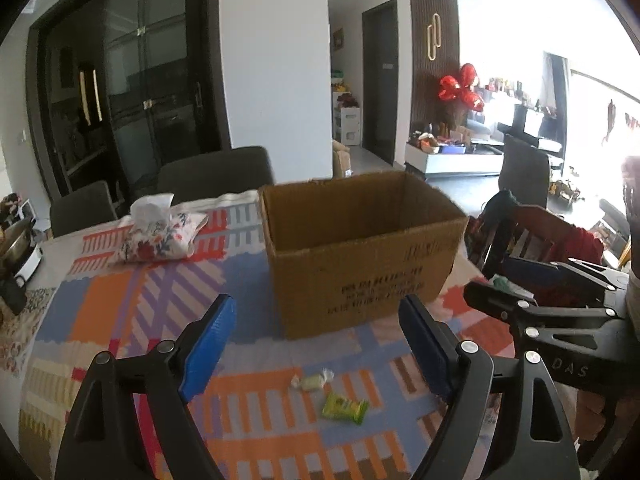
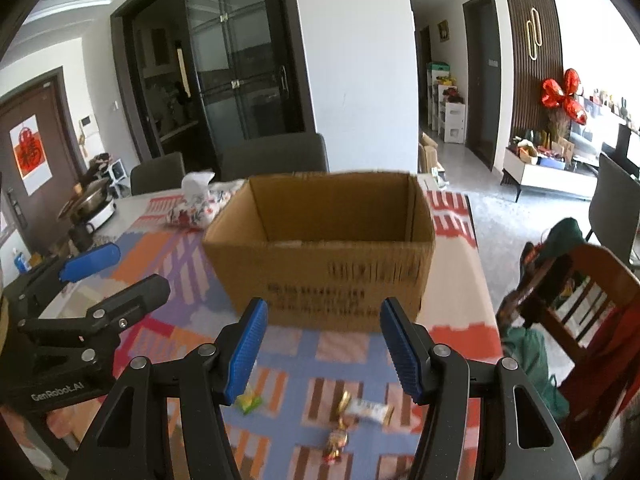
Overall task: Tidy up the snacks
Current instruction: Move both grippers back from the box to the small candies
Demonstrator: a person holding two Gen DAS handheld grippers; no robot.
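An open cardboard box (image 1: 360, 256) stands on the patterned tablecloth; it also shows in the right wrist view (image 2: 324, 256). My left gripper (image 1: 316, 340) is open and empty above two small sweets: a pale wrapped candy (image 1: 313, 381) and a green packet (image 1: 345, 409). My right gripper (image 2: 323, 344) is open and empty above a white and gold bar (image 2: 367, 408) and a red and gold candy (image 2: 336, 440). A green candy (image 2: 248, 402) lies by its left finger. Each gripper shows at the edge of the other's view.
A floral tissue pouch (image 1: 158, 236) lies left of the box. A pot (image 2: 90, 204) stands at the table's left end. Dark chairs (image 1: 216, 170) stand behind the table. A wooden chair (image 2: 576, 304) with clothes is at the right.
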